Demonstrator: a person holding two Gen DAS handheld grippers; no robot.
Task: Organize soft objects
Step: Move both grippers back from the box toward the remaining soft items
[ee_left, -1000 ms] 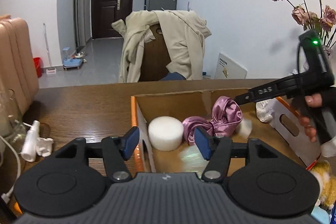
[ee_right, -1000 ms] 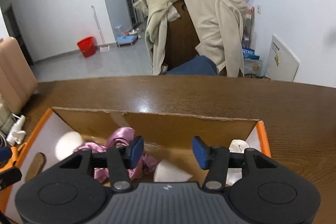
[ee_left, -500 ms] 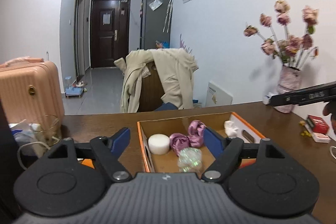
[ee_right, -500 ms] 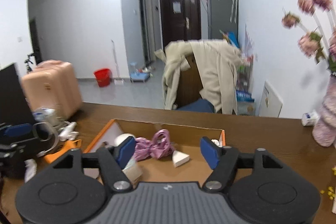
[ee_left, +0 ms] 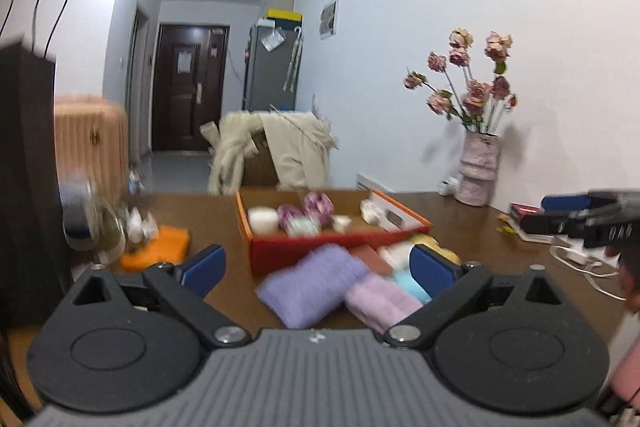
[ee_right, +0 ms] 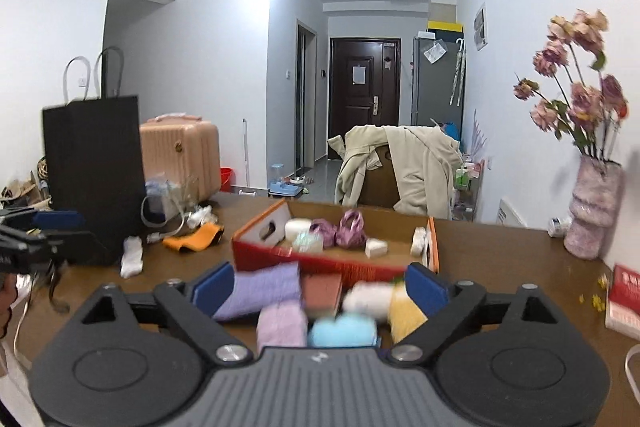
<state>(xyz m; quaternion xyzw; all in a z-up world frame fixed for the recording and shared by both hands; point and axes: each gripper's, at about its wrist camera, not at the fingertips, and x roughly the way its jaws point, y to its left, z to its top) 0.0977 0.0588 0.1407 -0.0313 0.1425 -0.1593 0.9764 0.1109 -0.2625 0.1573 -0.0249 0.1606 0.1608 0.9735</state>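
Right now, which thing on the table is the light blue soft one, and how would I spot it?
Find the orange cardboard box on the brown table. Just in front of it lies a cluster of soft items. The light blue one sits nearest the camera, between a pink towel and a yellow piece.

Both grippers have backed away from the orange box (ee_right: 336,261). The left gripper (ee_left: 316,263) and right gripper (ee_right: 318,285) have just been opening, nothing gripped; folded towels (ee_right: 264,289) now show at six o'clock.
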